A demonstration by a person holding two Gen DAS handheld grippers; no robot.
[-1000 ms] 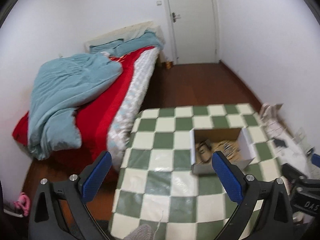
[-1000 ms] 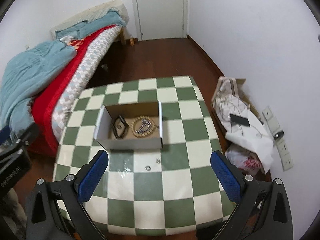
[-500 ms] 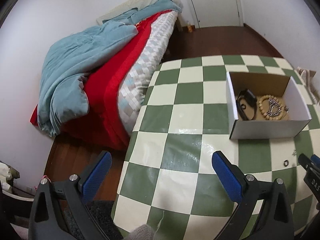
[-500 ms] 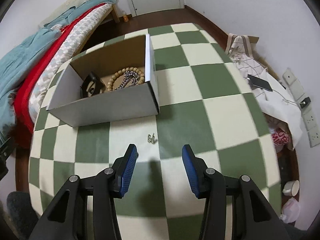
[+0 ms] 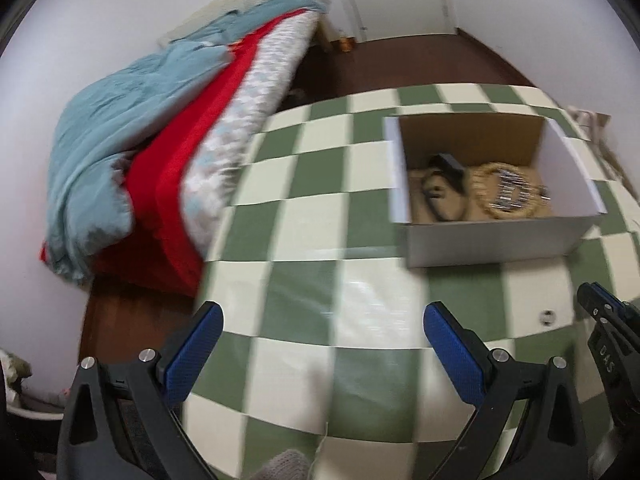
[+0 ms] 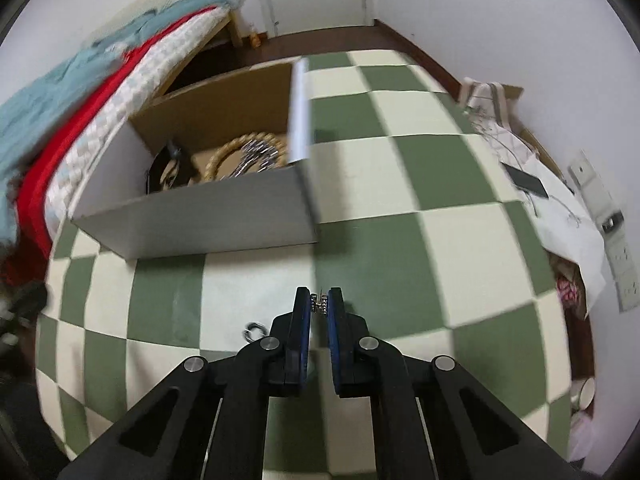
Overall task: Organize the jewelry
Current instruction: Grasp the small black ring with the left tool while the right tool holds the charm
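Right hand-held gripper pinching earring, hidden from left view

Both wrist views overlook table, share box

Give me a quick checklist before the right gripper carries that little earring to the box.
1. Right gripper shut on the small earring: ok.
2. Grip firm enough for the lift: cannot tell.
3. Box open-topped, room beside the bead bracelet: ok.
4. Path to the box free of things: ok.
5. Left gripper open and empty, off to the side: ok.
6. Ring left on the checkered table: not ok, next pick.
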